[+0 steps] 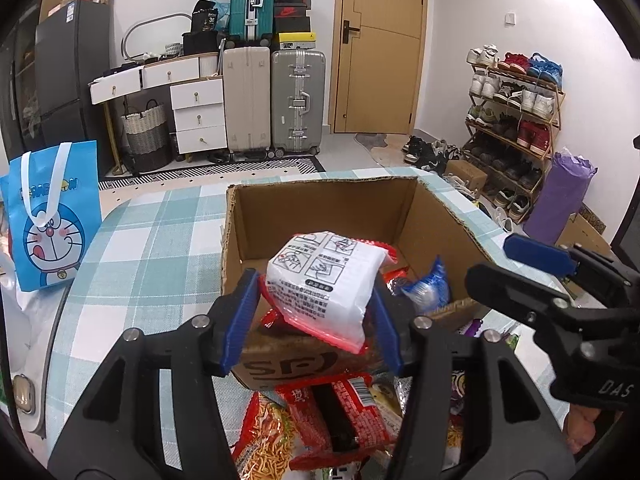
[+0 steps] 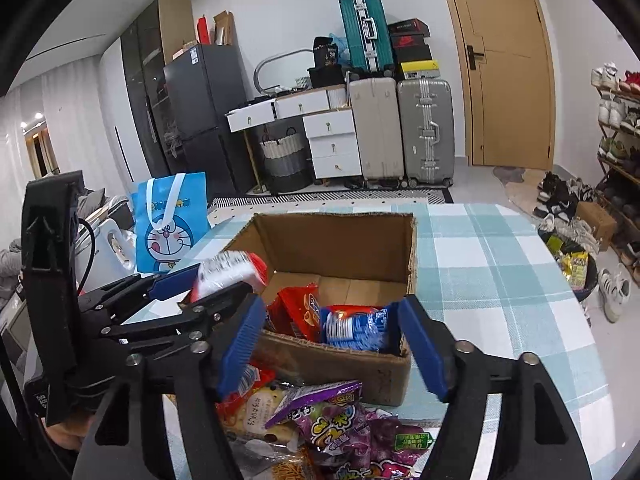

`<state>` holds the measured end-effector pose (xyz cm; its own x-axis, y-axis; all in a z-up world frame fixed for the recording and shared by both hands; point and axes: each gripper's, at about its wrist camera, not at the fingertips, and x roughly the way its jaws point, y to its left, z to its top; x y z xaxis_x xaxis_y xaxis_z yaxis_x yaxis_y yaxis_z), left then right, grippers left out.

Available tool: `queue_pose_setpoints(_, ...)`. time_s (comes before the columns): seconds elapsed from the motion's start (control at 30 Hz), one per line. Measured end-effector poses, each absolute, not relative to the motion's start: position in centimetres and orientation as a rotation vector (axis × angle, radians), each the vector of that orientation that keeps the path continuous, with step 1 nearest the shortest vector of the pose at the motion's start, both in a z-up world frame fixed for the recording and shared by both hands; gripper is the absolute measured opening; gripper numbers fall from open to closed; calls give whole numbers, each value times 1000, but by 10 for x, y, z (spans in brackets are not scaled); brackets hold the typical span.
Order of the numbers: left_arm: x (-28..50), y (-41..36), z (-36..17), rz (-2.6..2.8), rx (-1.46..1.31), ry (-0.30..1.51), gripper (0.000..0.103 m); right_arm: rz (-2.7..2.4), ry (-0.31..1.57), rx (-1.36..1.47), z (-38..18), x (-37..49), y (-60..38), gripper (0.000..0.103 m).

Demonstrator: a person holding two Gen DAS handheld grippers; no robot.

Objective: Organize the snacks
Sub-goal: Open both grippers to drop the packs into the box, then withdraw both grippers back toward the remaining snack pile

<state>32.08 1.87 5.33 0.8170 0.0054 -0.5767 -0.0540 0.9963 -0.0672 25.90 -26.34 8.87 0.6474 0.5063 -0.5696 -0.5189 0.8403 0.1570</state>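
- The step in hand appears to be dropping a snack into the cardboard box (image 1: 320, 216), which is standing on the checked counter (image 1: 160, 220).
- The left tongs (image 1: 310, 316) are carrying a white noodle packet (image 1: 320, 280) over the near wall of the box. The blue pads are sitting against both sides of the packet, about half open, so the packet is most likely held, though only lightly.
- To do this well, the packet should be brought fully past the near wall and lowered toward the box floor before the pads are spread; a release over the rim risks the packet tipping back onto the snack pile in front of the box.
- The right tongs (image 2: 332, 344) are standing wide open at the near right corner of the box. A blue biscuit packet (image 2: 356, 328) is lying inside the box between the pads, and neither pad is pressing on it.
- A red snack packet (image 2: 298, 308) is leaning inside the box beside the biscuit packet.
- More snacks, including a purple candy bag (image 2: 332, 420), are waiting on the counter in front of the box.
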Motion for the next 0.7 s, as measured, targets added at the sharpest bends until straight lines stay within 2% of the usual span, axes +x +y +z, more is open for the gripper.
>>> queue_pose_setpoints(0.03, 317, 19, 55, 25, -82, 612, 57, 582, 635, -24, 91, 255, -266, 88)
queue_pose_setpoints(0.07, 314, 20, 57, 22, -81, 608, 65, 582, 630, -25, 92, 251, -268, 95)
queue_pose_setpoints(0.1, 310, 21, 59, 20, -79, 600, 74, 581, 621, -22, 94, 247, -271, 96)
queue_pose_setpoints(0.13, 303, 20, 63, 20, -74, 584, 77, 578, 619, -22, 95, 243, -273, 100)
queue_pose_setpoints(0.33, 271, 23, 72, 8, -76, 575, 87, 546, 621, -26, 97, 219, -289, 102)
queue_pose_setpoints(0.4, 259, 25, 73, 4, -86, 575, 100, 538, 629, -22, 97, 212, -294, 102)
queue_pose_setpoints(0.7, 197, 40, 66, 29, -117, 597, 103, 540, 649, -28, 94, 184, -302, 102)
